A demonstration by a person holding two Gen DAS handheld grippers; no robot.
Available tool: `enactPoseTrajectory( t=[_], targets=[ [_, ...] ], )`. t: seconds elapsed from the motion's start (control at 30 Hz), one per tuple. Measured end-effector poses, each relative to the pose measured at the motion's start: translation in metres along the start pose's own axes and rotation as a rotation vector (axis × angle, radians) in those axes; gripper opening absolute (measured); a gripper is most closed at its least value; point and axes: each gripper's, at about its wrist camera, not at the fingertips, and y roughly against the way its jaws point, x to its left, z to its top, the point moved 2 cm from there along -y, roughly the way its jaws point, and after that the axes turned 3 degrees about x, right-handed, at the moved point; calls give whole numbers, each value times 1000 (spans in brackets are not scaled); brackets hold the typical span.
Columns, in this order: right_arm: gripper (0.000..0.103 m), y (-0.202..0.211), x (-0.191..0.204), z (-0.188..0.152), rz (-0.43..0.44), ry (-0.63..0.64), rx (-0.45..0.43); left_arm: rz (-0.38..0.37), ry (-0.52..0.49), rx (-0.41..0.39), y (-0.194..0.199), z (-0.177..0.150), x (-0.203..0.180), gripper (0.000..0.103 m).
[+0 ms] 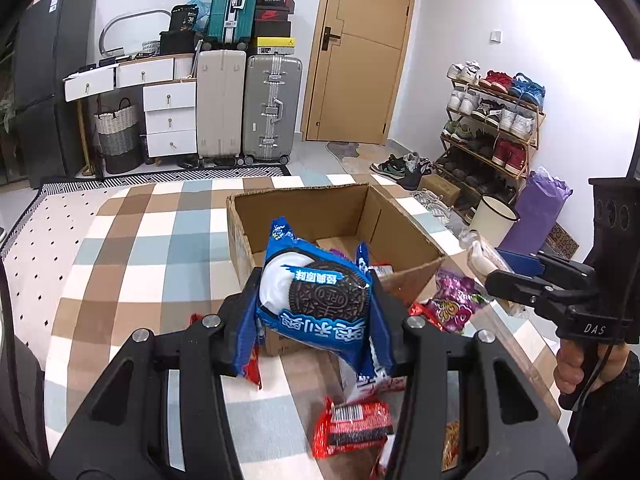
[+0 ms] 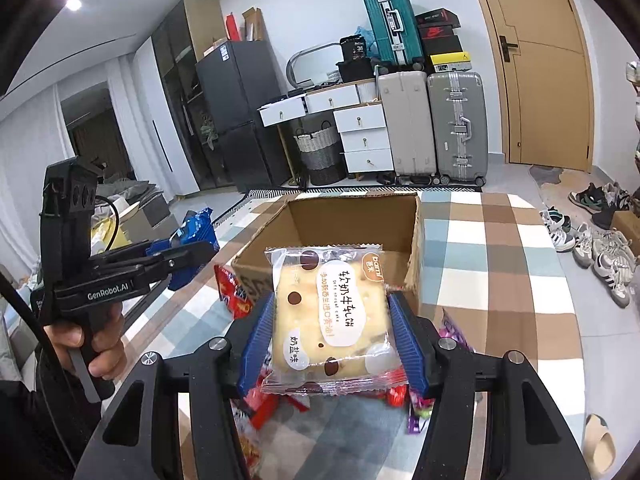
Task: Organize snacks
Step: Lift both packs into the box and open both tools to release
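Note:
My left gripper (image 1: 316,300) is shut on a blue Oreo packet (image 1: 316,292) and holds it above the table, just in front of the open cardboard box (image 1: 304,204). My right gripper (image 2: 332,320) is shut on a clear packet of yellow nougat cake (image 2: 332,316), also raised in front of the box (image 2: 352,208). The right gripper shows in the left wrist view (image 1: 486,270) to the right of the box, and the left gripper shows in the right wrist view (image 2: 200,246) to its left. Some packets lie inside the box.
Loose snack packets lie on the checked tablecloth (image 1: 132,248) near the box: a red one (image 1: 352,426), a purple one (image 1: 456,300), and red ones (image 2: 232,288) left of the box. A shoe rack (image 1: 492,128), suitcases and drawers stand beyond the table.

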Motion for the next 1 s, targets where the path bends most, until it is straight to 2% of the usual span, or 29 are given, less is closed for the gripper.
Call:
enactPoseTrajectory(
  t=[0.5,1.0],
  targets=[
    [57,-34,-8,38,7,-55,5,10,-6,7,-42,33,3,44],
    [57,-78,-17,50,19,-86,43,42,-8,50,-96,38,6,45]
  ],
)
